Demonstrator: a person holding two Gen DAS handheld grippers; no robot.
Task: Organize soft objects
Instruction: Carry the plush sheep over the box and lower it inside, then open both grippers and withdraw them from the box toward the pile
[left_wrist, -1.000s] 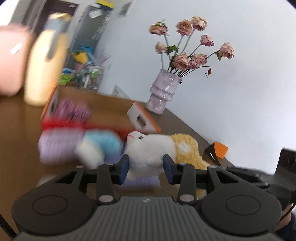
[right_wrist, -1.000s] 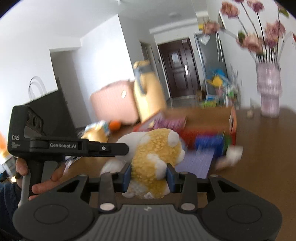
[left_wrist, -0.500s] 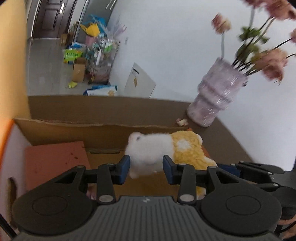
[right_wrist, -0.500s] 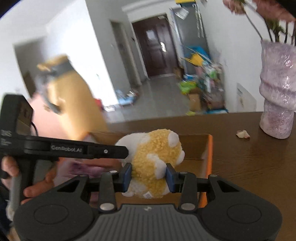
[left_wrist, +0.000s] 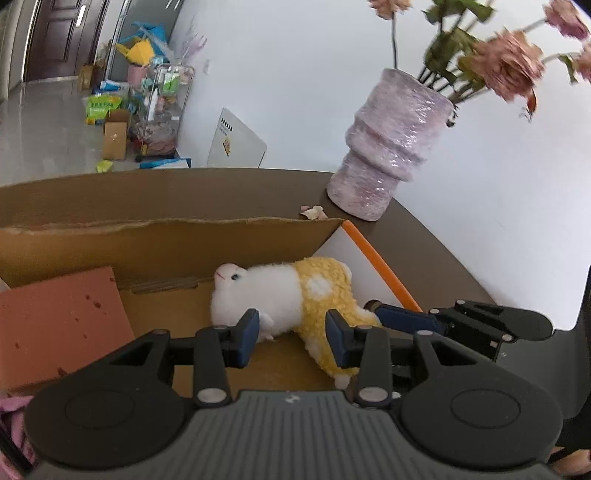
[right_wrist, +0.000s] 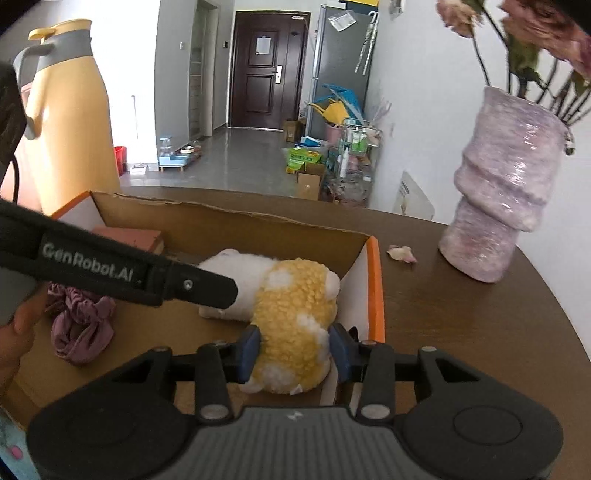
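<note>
A white and yellow plush animal (left_wrist: 280, 291) lies low inside an open cardboard box (left_wrist: 166, 240), near its right wall. In the left wrist view my left gripper (left_wrist: 291, 334) is shut on the toy's white front half. In the right wrist view my right gripper (right_wrist: 294, 349) is shut on the plush animal's (right_wrist: 295, 317) yellow rear half. From the left, the left gripper's black arm (right_wrist: 155, 273) crosses over the box (right_wrist: 258, 229) to the toy. Whether the toy touches the box floor I cannot tell.
In the box lie a red-orange block (left_wrist: 59, 317) and a purple scrunchie (right_wrist: 81, 325). On the brown table (right_wrist: 461, 332), a lilac vase (right_wrist: 502, 192) with dried roses stands right of the box, with a fallen petal (right_wrist: 400, 253) close by. A yellow flask (right_wrist: 66, 122) rises at the left.
Both grippers have carried the plush animal from above the table and other soft items over to the cardboard box and lowered it inside. Their hold on it is unchanged.
</note>
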